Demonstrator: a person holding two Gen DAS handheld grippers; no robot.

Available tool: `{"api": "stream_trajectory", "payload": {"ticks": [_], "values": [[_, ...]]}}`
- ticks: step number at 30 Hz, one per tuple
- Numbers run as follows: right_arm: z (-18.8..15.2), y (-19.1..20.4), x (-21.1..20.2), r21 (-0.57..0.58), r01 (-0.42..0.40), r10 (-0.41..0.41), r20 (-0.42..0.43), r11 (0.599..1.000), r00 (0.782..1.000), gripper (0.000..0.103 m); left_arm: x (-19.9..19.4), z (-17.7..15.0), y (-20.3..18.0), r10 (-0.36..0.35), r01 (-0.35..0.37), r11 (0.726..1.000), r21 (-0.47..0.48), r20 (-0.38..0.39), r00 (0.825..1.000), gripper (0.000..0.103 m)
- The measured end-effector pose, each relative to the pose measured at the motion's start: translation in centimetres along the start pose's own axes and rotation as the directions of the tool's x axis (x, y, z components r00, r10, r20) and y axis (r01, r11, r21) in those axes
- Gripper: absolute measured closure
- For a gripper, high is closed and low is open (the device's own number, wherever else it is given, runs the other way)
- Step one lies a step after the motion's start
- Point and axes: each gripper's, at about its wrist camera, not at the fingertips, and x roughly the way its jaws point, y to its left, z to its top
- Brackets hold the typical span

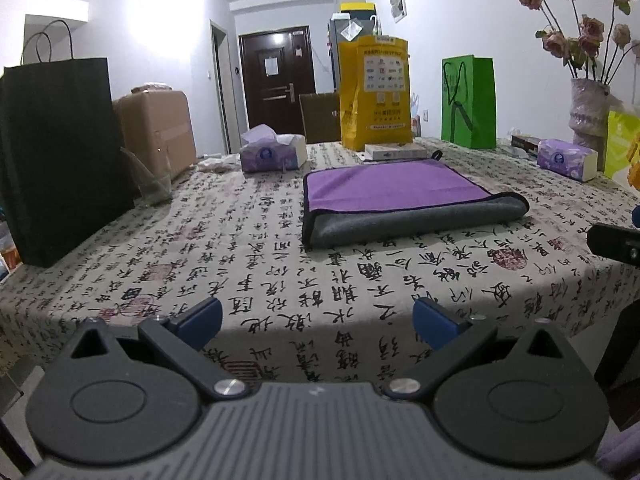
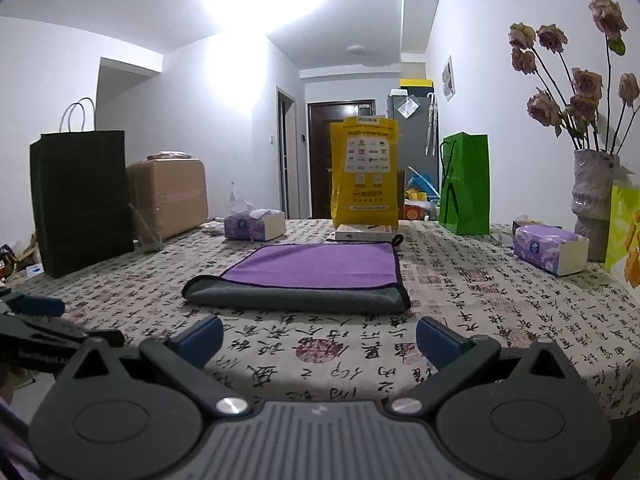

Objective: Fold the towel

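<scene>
A purple towel with a grey underside (image 1: pixel 394 196) lies folded on the table, its rounded grey fold facing me. It also shows in the right wrist view (image 2: pixel 316 276). My left gripper (image 1: pixel 318 322) is open and empty, held over the table's near edge, well short of the towel. My right gripper (image 2: pixel 320 338) is open and empty, just in front of the towel's fold. The right gripper's tip shows at the right edge of the left wrist view (image 1: pixel 616 242). The left gripper shows at the left edge of the right wrist view (image 2: pixel 40 320).
The table (image 1: pixel 240 248) has a cloth printed with calligraphy. A black paper bag (image 1: pixel 60 152) and a cardboard box (image 1: pixel 158 132) stand at the left. Tissue packs (image 1: pixel 272 150) (image 2: pixel 550 248), a yellow bag (image 1: pixel 374 92), a green bag (image 1: pixel 468 102) and a flower vase (image 2: pixel 592 204) ring the back and right.
</scene>
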Motion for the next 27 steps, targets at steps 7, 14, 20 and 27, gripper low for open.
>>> {"api": "stream_trajectory", "payload": {"ticks": [7, 14, 20, 27], "values": [[0.1, -0.9, 2.2, 0.016, 0.008, -0.007, -0.026, 1.000, 1.000, 0.000, 2.4, 1.2, 0.3, 0.001, -0.001, 1.000, -0.009, -0.034, 0.999, 0.000], [1.0, -2.2, 5.3, 0.009, 0.024, -0.023, -0.049, 1.000, 0.999, 0.004, 5.8, 3.3, 0.2, -0.040, 0.040, 0.999, 0.006, -0.016, 0.999, 0.003], [2.3, -4.3, 9.5, 0.011, 0.034, -0.033, -0.084, 0.999, 0.996, 0.014, 11.2, 5.8, 1.0, -0.068, 0.067, 0.998, -0.018, -0.070, 0.995, 0.033], [4.0, -7.2, 14.5, 0.044, 0.022, -0.015, -0.145, 0.999, 0.989, 0.030, 16.6, 7.8, 2.6, -0.067, 0.061, 0.997, -0.053, -0.126, 0.990, 0.049]]}}
